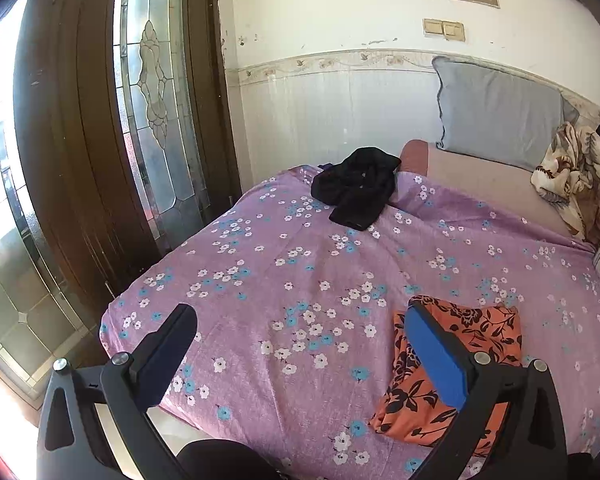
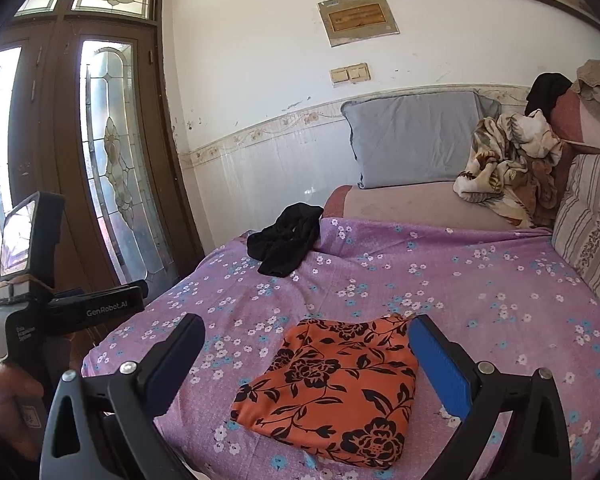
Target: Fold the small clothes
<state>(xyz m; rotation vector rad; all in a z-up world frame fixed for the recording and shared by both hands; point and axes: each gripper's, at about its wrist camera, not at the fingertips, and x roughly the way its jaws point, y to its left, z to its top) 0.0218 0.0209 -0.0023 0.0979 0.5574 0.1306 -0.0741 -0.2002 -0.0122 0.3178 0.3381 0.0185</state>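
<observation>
An orange garment with black flowers [image 2: 332, 384] lies folded flat on the purple flowered bedsheet [image 2: 440, 280], near the bed's front edge. In the left wrist view the same orange garment [image 1: 480, 344] shows behind the blue finger pad. A crumpled black garment [image 1: 358, 188] [image 2: 286, 242] sits at the far end of the sheet. My left gripper [image 1: 300, 344] hangs open above the sheet, left of the orange garment. My right gripper [image 2: 308, 356] is open too, hovering over the orange garment with nothing held. The left tool's body [image 2: 60, 308] shows at the left of the right wrist view, held by a hand.
A grey pillow [image 2: 416, 136] leans on the wall behind the bed. A rumpled patterned blanket [image 2: 512, 168] and a striped cushion [image 2: 588, 224] lie at the right. Brown glazed doors [image 2: 100, 152] stand to the left, beyond the bed's left edge.
</observation>
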